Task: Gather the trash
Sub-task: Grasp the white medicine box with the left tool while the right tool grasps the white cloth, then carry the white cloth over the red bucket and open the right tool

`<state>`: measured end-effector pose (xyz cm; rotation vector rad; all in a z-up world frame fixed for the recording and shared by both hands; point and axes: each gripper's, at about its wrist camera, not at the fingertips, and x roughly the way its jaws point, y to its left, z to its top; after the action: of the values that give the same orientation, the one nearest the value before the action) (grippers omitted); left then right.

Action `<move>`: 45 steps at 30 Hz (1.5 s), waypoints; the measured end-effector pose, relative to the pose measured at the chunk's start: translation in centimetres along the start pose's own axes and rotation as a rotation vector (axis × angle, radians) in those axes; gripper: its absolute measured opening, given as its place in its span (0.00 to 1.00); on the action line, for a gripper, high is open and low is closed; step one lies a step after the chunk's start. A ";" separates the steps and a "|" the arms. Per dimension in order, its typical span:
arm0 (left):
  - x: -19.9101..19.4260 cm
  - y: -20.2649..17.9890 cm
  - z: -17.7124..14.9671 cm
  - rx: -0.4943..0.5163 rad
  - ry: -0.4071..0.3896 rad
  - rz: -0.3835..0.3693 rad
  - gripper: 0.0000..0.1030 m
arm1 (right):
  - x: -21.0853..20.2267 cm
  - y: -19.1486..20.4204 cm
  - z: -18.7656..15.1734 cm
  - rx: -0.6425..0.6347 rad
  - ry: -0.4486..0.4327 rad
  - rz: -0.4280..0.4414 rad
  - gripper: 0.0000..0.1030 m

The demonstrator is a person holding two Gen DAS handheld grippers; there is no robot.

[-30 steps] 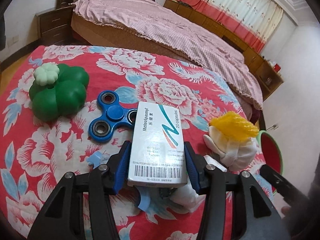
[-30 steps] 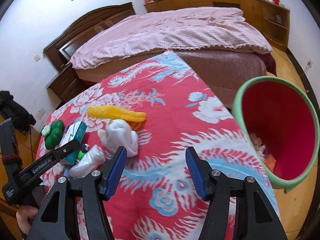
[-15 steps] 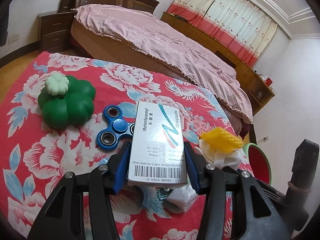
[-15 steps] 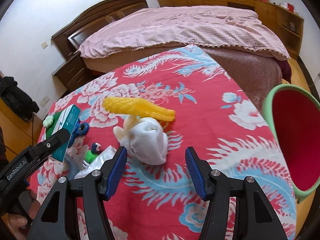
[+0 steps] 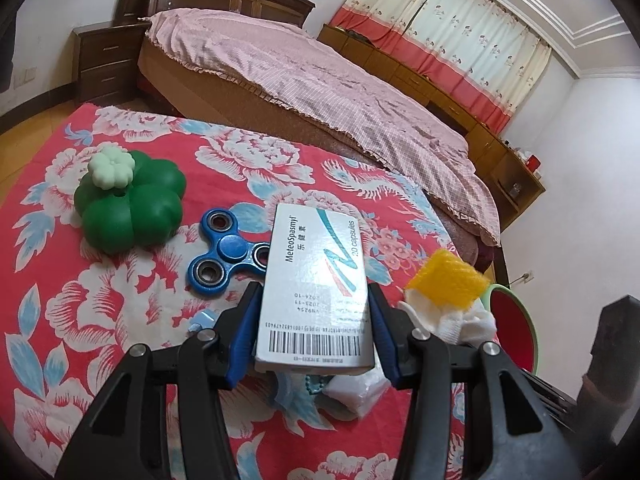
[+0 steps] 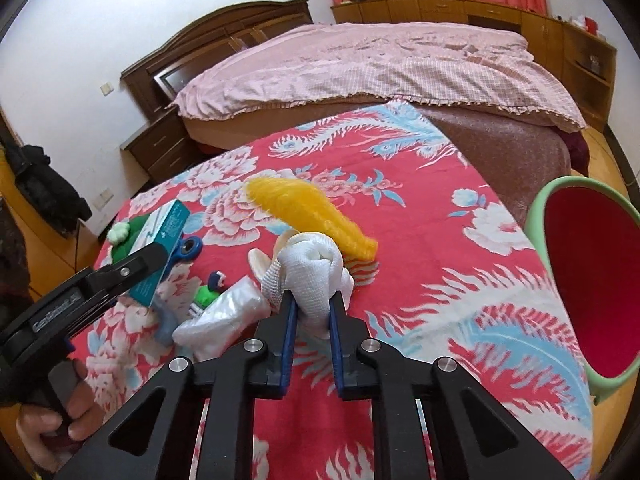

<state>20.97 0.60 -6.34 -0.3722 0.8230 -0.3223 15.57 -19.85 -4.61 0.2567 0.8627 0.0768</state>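
My left gripper (image 5: 314, 320) is clamped on a white cardboard medicine box with teal and red lettering (image 5: 316, 284), its blue pads pressing both long sides, barcode end toward me. In the right wrist view that same left gripper (image 6: 156, 264) comes in from 9 o'clock with the box (image 6: 160, 256) held above the red floral tablecloth (image 6: 460, 280).

My right gripper (image 6: 313, 312) is squeezed together on a crumpled wad of white gauze-like cloth (image 6: 312, 272), which bulges out between the blue fingers. Touching the wad at its 12 o'clock is a yellow ridged corn-shaped plastic piece (image 6: 312, 216), lying tilted on the cloth. At 9 o'clock of the wad lie a crinkled clear plastic bag (image 6: 224, 316) and a small green and white figure (image 6: 206, 296), just beside each other.

From the left wrist view, the wad (image 5: 452, 316) and yellow piece (image 5: 450, 282) sit at 3 o'clock of the box. At 10 o'clock of the box lies a blue three-lobed fidget spinner (image 5: 228, 250), partly hidden behind it, and further toward 10 o'clock a green clover-shaped plastic toy with a pale clover knob (image 5: 128, 200).

The green-rimmed bin with a red interior (image 6: 588, 300) stands off the table edge at 3 o'clock of my right gripper, well apart from it. A bed with a pink checked cover (image 6: 380, 64) fills the 12 o'clock background.
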 end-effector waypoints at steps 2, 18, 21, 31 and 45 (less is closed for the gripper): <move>-0.3 -0.3 0.0 0.006 -0.003 -0.002 0.50 | -0.8 -0.1 -0.3 0.000 -0.003 0.005 0.15; -4.1 -3.5 -1.4 0.065 -0.028 -0.010 0.50 | -6.5 -2.5 -2.7 0.060 -0.064 0.037 0.15; -4.6 -4.0 -1.7 0.075 -0.025 -0.013 0.50 | -7.4 -2.9 -3.2 0.067 -0.076 0.045 0.15; -6.1 -6.7 -3.2 0.117 -0.019 -0.033 0.50 | -11.0 -4.6 -4.3 0.109 -0.146 0.054 0.15; -6.6 -10.5 -4.7 0.178 0.013 -0.059 0.50 | -14.0 -7.6 -5.2 0.175 -0.214 0.054 0.15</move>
<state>11.77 -6.90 -0.36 -0.2285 0.7900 -0.4500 2.26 -28.57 0.56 0.4446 0.6496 0.0231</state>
